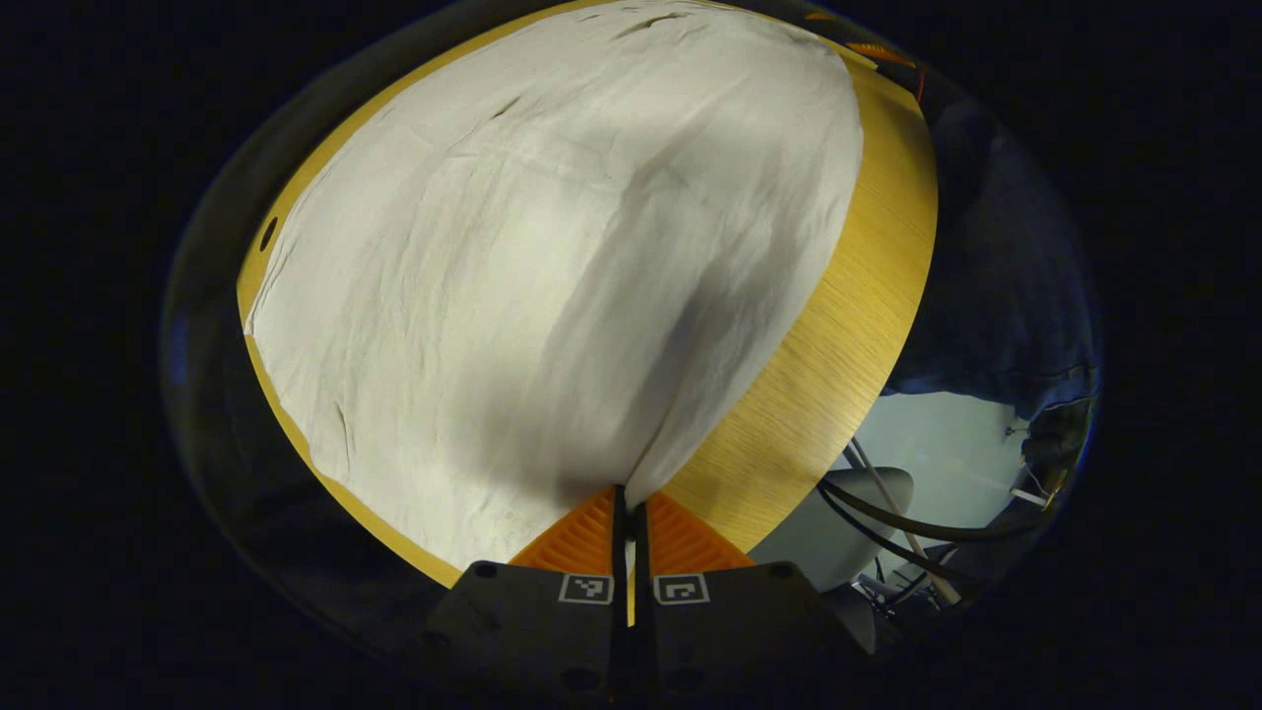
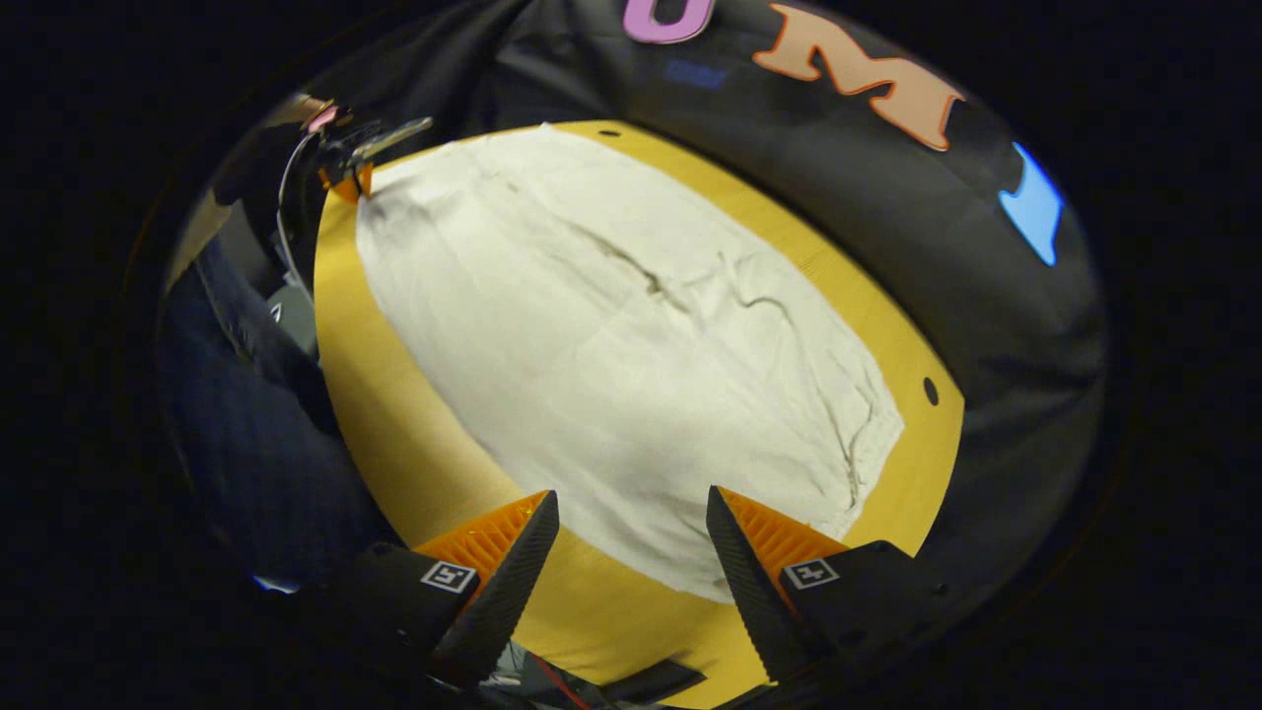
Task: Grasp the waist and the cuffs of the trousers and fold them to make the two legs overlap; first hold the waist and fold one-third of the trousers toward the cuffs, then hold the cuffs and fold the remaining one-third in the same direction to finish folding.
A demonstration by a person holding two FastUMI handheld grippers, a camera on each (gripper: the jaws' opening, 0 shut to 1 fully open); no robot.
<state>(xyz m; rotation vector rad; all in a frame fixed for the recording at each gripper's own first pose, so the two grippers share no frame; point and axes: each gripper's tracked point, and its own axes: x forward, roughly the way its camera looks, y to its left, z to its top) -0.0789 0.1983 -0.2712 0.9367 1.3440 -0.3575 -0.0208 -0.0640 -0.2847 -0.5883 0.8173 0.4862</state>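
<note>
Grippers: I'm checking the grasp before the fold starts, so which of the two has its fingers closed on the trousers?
The left gripper: its fingers pinch the trousers' edge. The right gripper is spread wide above the cloth, gripping nothing.

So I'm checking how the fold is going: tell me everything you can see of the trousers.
The trousers are an off-white, woven-looking cloth, spread flat and lightly creased over most of the wooden table. One dark crease runs along the middle. The left hand-held gripper has its fingers closed on the cloth's near edge, which rises into it as a raised ridge. The right hand-held gripper hangs open above the other end, apart from the cloth. Waist and cuffs cannot be told apart.
</note>
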